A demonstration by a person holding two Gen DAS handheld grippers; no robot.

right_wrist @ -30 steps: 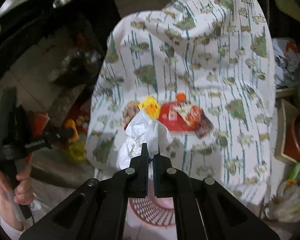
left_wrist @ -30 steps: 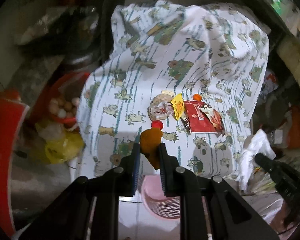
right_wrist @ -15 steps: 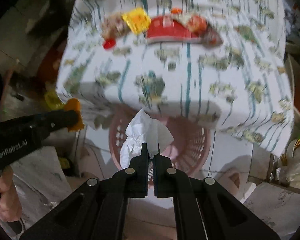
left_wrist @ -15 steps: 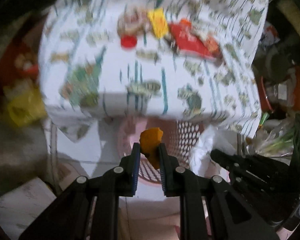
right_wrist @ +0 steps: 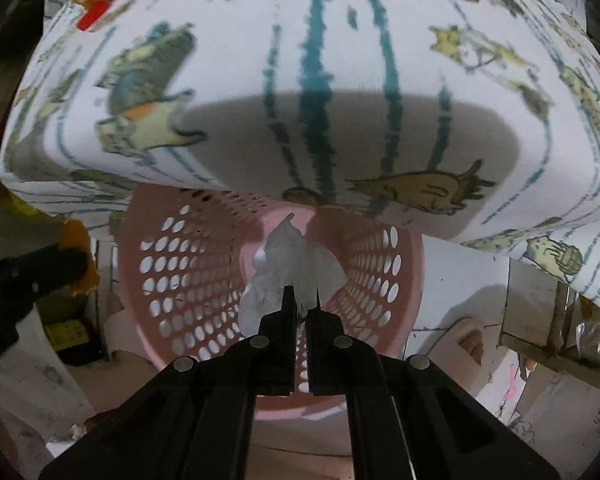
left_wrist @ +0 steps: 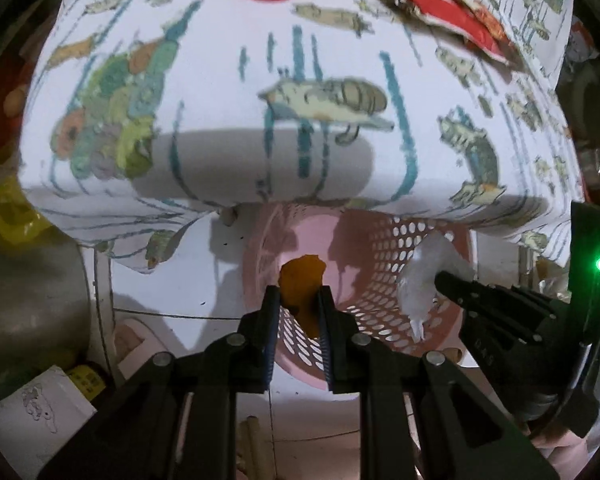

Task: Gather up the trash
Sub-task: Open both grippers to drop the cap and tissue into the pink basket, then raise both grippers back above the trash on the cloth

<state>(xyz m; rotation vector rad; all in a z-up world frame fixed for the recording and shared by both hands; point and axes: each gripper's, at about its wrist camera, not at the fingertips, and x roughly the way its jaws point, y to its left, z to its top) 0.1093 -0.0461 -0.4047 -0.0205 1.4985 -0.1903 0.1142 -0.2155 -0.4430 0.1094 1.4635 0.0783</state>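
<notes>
My left claw [left_wrist: 298,300] is clamped on a soft orange peel scrap [left_wrist: 301,280]; my right claw [right_wrist: 301,300] pinches a crumpled white tissue [right_wrist: 292,268], feather-light and limp. Both hang directly beyond my fingertips over the pink perforated plastic basket [right_wrist: 172,256]; an edge pinch suffices.

A white cloth [left_wrist: 228,92] printed with teal streaks and green-and-tan cartoon animals hangs above a pink perforated basket [right_wrist: 172,280], where black grippers carry an orange scrap [left_wrist: 300,280] and a white crumpled tissue [right_wrist: 292,264].
</notes>
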